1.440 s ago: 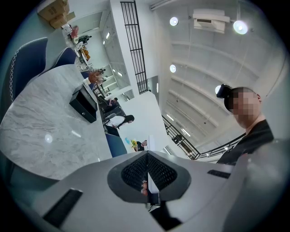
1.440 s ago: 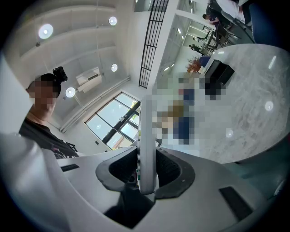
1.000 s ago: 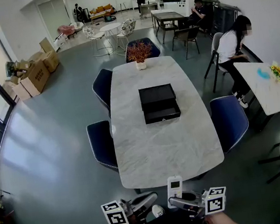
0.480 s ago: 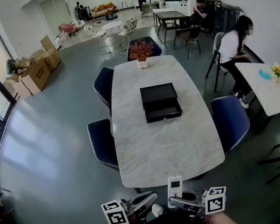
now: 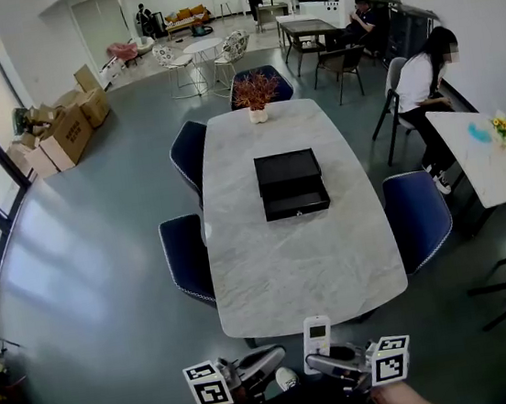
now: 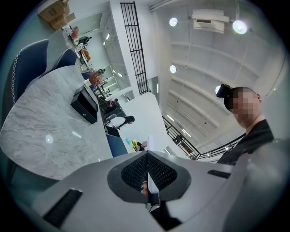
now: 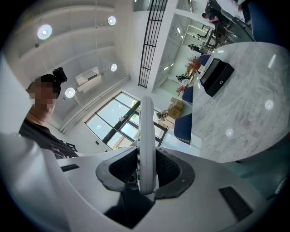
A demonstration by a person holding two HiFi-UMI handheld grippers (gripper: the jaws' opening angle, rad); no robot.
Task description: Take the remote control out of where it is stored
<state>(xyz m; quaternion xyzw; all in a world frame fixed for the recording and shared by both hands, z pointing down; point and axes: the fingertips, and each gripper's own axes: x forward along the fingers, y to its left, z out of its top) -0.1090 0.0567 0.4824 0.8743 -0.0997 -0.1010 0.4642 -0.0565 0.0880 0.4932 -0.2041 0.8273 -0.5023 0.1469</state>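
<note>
Barely anything's moved since a second ago, your head just drifted a hair. Your right gripper (image 5: 322, 363) pinches the remote control (image 5: 316, 338) upright, well apart from the black drawer box (image 5: 291, 183). Left gripper (image 5: 267, 363) is pressed together, empty. Retrieval looks done.

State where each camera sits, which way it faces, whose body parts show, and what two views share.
Head view: on the person's head, facing steeply down at the marble table; the person's forearms show at the bottom.
Left gripper view: on the left gripper, tilted toward the ceiling; closed jaws, person's torso.
Right gripper view: on the right gripper, tilted upward; jaws clamp the remote control.
Shared: both gripper views show the black box on the table.
</note>
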